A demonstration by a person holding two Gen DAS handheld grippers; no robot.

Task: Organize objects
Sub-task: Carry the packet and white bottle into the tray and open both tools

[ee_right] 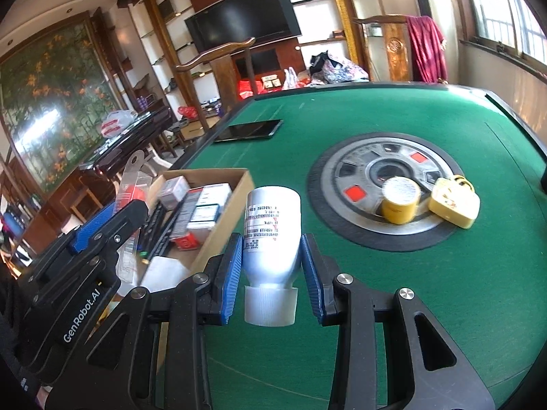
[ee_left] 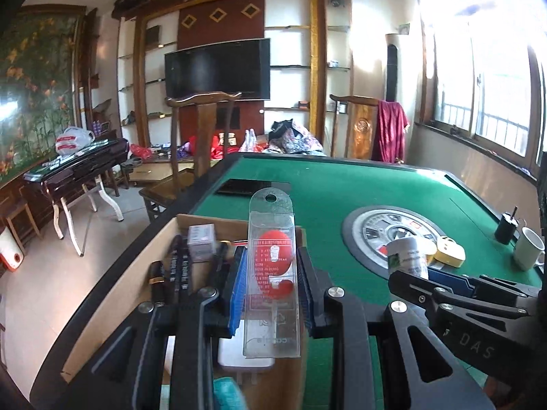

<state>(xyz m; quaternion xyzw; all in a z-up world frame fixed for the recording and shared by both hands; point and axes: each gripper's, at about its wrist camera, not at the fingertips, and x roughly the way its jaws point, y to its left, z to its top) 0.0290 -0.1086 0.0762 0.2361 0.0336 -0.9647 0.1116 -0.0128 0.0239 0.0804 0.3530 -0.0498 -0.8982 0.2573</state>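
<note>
My left gripper (ee_left: 271, 273) is shut on a clear plastic blister pack (ee_left: 271, 273) with a red item inside, held upright over the cardboard box (ee_left: 112, 294). In the right wrist view that pack (ee_right: 131, 188) and the left gripper (ee_right: 102, 229) show at the left, above the box (ee_right: 239, 198). My right gripper (ee_right: 271, 263) is shut on a white bottle (ee_right: 273, 235), cap toward the camera, held above the green felt just right of the box. The left wrist view shows the right gripper (ee_left: 441, 280) and the bottle (ee_left: 408, 256) at the right.
The box holds several small packs and black items. A yellow tin (ee_right: 400, 201) and a yellow padlock (ee_right: 453, 201) lie on the round centre plate (ee_right: 342, 212). A black phone (ee_right: 248, 130) lies at the far left edge. A white mug (ee_left: 528, 247) and a black cup (ee_left: 507, 227) stand right.
</note>
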